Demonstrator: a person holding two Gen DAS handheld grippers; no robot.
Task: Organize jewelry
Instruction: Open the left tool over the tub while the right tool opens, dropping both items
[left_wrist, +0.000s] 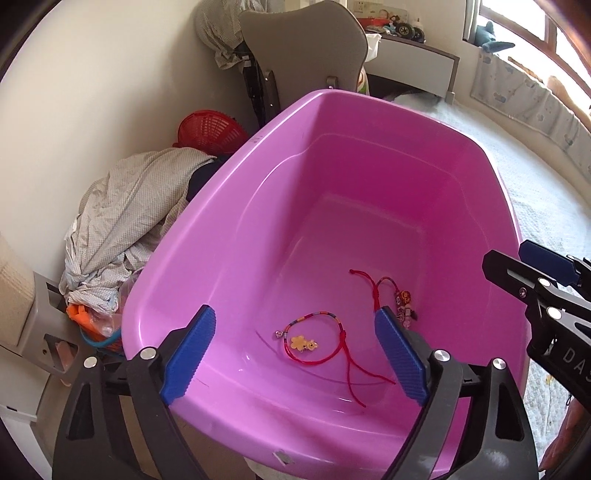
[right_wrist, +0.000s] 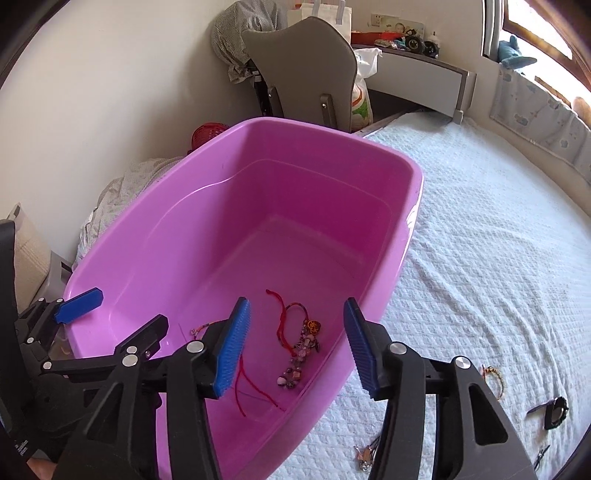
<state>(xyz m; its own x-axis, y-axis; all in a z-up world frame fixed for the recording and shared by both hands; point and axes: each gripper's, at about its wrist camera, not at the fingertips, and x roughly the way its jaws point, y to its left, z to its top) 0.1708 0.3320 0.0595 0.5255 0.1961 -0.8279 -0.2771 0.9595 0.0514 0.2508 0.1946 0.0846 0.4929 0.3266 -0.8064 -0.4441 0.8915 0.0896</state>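
A purple plastic tub (left_wrist: 229, 206) (right_wrist: 155, 236) stands on the bed. On its floor lie a red cord bracelet with a gold flower charm (left_wrist: 314, 341) and a red cord with beaded charms (left_wrist: 400, 301) (right_wrist: 301, 352). My left gripper (left_wrist: 295, 354) is open and empty, hovering over the tub's near end above the bracelet. My right gripper (right_wrist: 297, 349) is open and empty, over the tub's near right side above the beaded cord. On the bedspread to the right lie a woven bracelet (right_wrist: 493, 374), a black watch (right_wrist: 554, 408) and a small silver piece (right_wrist: 364, 456).
A white quilted bedspread (right_wrist: 480, 240) lies right of the tub. A grey chair (left_wrist: 306, 55) stands behind it. A red basket (left_wrist: 210, 133) and crumpled clothes (left_wrist: 129, 221) sit to the left by the wall.
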